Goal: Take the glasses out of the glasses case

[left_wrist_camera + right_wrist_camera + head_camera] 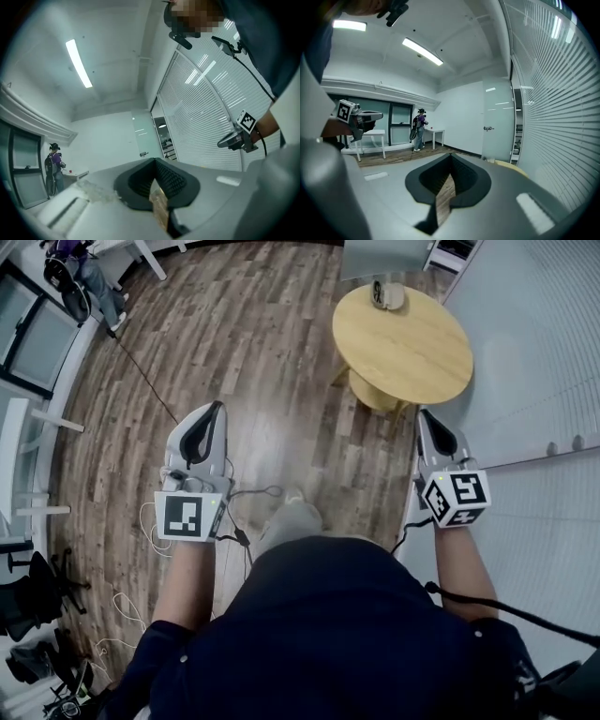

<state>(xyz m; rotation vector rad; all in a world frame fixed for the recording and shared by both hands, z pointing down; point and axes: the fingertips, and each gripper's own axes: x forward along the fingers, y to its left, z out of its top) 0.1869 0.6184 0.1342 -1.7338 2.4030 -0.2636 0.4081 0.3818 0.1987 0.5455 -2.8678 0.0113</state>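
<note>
A round wooden table (403, 348) stands ahead and to the right on the wood floor. On its far edge lies a small pale glasses case (386, 294) with something dark in it; it is too small to tell more. I hold both grippers in the air at waist height, well short of the table. My left gripper (217, 409) (153, 161) is shut with nothing in it. My right gripper (424, 414) (451, 155) is also shut and empty, its tip pointing toward the table's near edge (512, 165). Each gripper view shows the other gripper off to one side.
A wall of white blinds (530, 362) runs along the right. White desks (28, 442) line the left wall, with a black chair (37, 592) and cables (141, 521) on the floor. A person in purple (82, 276) (419, 125) stands at the far left.
</note>
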